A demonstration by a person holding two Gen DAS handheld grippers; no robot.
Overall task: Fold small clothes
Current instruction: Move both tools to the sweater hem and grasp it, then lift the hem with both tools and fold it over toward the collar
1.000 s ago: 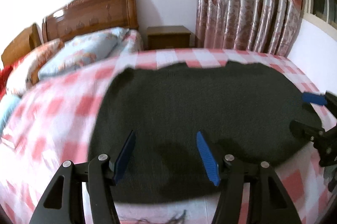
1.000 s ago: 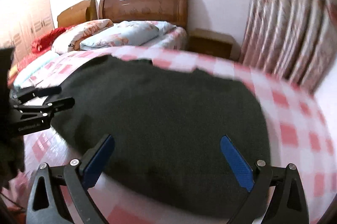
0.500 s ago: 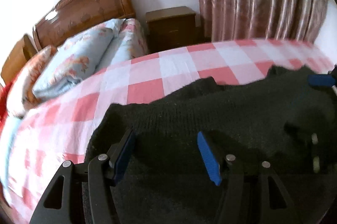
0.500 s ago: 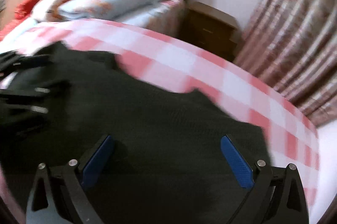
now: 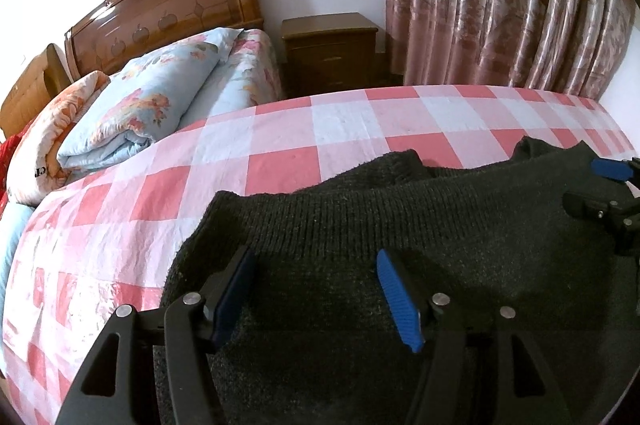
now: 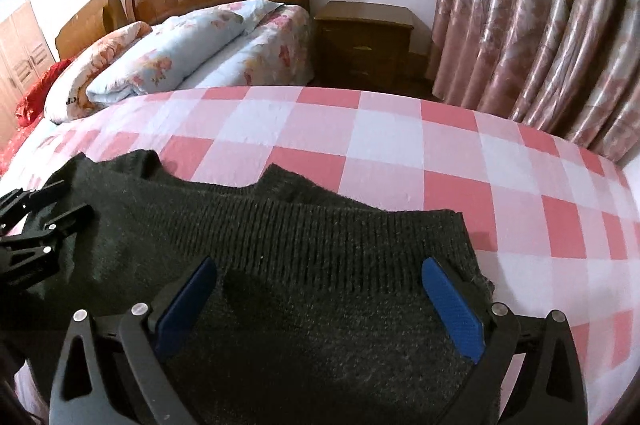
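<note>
A dark knitted sweater (image 5: pixel 460 245) (image 6: pixel 320 233) lies on the pink checked bed sheet (image 5: pixel 280 145) (image 6: pixel 400 145). Its ribbed band (image 5: pixel 360 221) runs across near the far edge, and parts of a lower layer stick out beyond it. My left gripper (image 5: pixel 315 255) hovers open over the sweater's left part, with nothing between its blue pads (image 5: pixel 400 301). My right gripper (image 6: pixel 319 265) hangs open and wider over the right part, also holding nothing. Each view shows the other gripper at its edge: the right gripper (image 5: pixel 612 185) and the left gripper (image 6: pixel 36 221).
Folded floral quilts (image 5: pixel 140 113) (image 6: pixel 168 65) lie at the head of the bed under a wooden headboard (image 5: pixel 168 9). A wooden nightstand (image 5: pixel 328 53) (image 6: pixel 364 41) and a pink flowered curtain (image 5: pixel 500 5) stand past the bed's far side.
Both grippers have travelled forward over the sweater from its near edge to the ribbed band by its far edge, and lower. Both sets of jaws stayed open.
</note>
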